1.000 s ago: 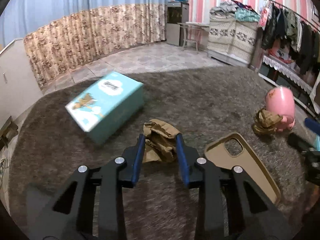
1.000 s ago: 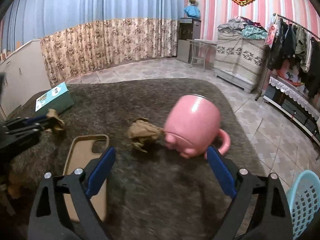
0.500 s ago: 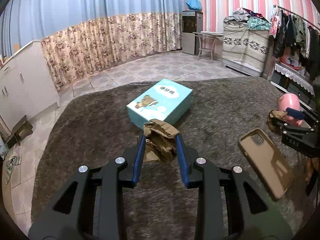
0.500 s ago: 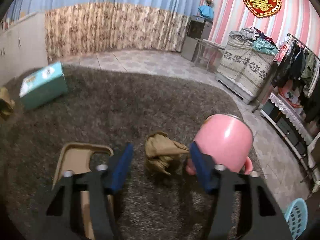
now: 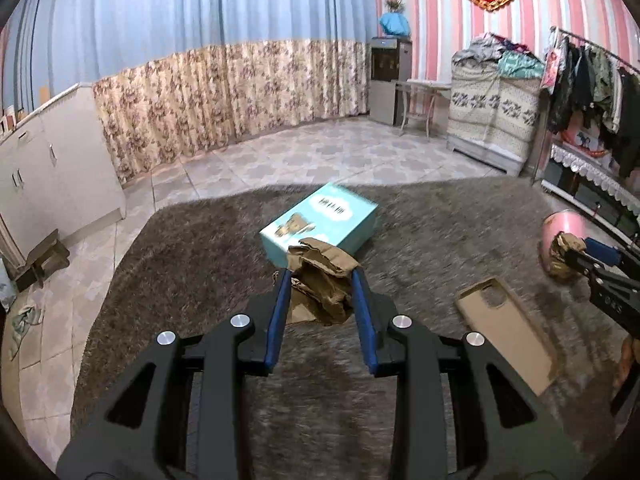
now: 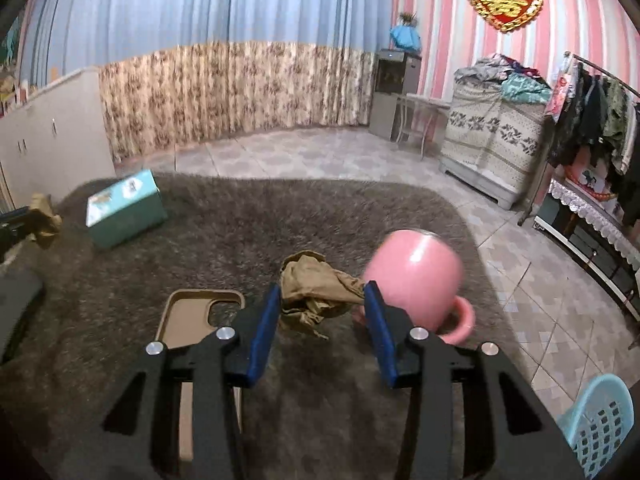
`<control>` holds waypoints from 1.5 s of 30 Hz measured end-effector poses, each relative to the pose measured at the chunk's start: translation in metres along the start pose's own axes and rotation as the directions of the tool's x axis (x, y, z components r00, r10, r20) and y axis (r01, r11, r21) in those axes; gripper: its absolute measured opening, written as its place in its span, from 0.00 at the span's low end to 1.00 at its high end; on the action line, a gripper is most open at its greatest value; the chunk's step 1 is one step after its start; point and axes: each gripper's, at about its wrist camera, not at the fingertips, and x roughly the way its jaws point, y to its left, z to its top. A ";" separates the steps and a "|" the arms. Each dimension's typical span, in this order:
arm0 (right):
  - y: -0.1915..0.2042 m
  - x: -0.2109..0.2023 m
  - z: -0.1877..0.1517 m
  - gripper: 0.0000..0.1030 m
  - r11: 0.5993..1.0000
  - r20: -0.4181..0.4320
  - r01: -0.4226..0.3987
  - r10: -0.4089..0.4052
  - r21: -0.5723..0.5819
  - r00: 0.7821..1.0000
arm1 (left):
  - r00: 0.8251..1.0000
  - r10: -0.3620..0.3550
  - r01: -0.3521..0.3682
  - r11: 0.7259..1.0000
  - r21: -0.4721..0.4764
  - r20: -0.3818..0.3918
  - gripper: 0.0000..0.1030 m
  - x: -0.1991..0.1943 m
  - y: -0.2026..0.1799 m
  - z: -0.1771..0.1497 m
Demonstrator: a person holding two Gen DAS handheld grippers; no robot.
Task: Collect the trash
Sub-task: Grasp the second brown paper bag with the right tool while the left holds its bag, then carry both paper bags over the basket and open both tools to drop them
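Left claw [image 5: 320, 280] grips a crumpled wad of brown paper [image 5: 318, 280] between its blue pads, lifted off the grey shag rug [image 5: 200, 264]. A second ago the same wad sat in the same grip low over the rug; now the view is higher and the teal box [image 5: 320, 220] lies just beyond the wad instead of off to its left. I judge this piece of trash secured and ready to carry.

Right claw [image 6: 322, 300] is where the real change lies. A second ago its pads stood wide apart, well clear of the second brown paper wad [image 6: 316, 288]; half a second ago they had narrowed to either side of it. Now both pads press against that wad, the left pad on its near edge and the right pad on the paper tail that runs toward the pink mug [image 6: 416, 276]. The mug lies on its side just right of this wad, and its outline is blurred, so it may have been nudged. Whether the wad is off the rug I cannot tell.

Left of this wad lies the tan phone case [image 6: 192, 312], face up on the rug. Farther left of the wad sits the teal box, and beyond that the other claw with its paper. A light blue perforated basket [image 6: 600, 420] stands on the tiled floor, near and to the right of the wad, off the rug's edge. It looks the likely place for both wads, so the pick-up stage seems nearly over and the carry comes next.
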 end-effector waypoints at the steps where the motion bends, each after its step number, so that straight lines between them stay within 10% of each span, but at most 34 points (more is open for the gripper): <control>1: -0.007 -0.012 -0.002 0.42 1.000 0.016 0.006 -0.006 0.009 1.000 | 1.000 -0.007 0.007 1.000 0.004 0.008 0.29 -0.005 -0.005 0.000; 26: -0.201 -0.172 -0.119 0.43 0.879 0.050 0.331 -0.369 0.344 0.928 | 0.948 -0.319 0.314 0.939 0.143 0.010 0.29 -0.061 -0.220 -0.042; 45: -0.305 -0.204 -0.156 0.43 0.762 -0.048 0.463 -0.498 0.452 0.866 | 0.824 -0.564 0.552 0.784 0.285 -0.044 0.29 -0.097 -0.418 -0.066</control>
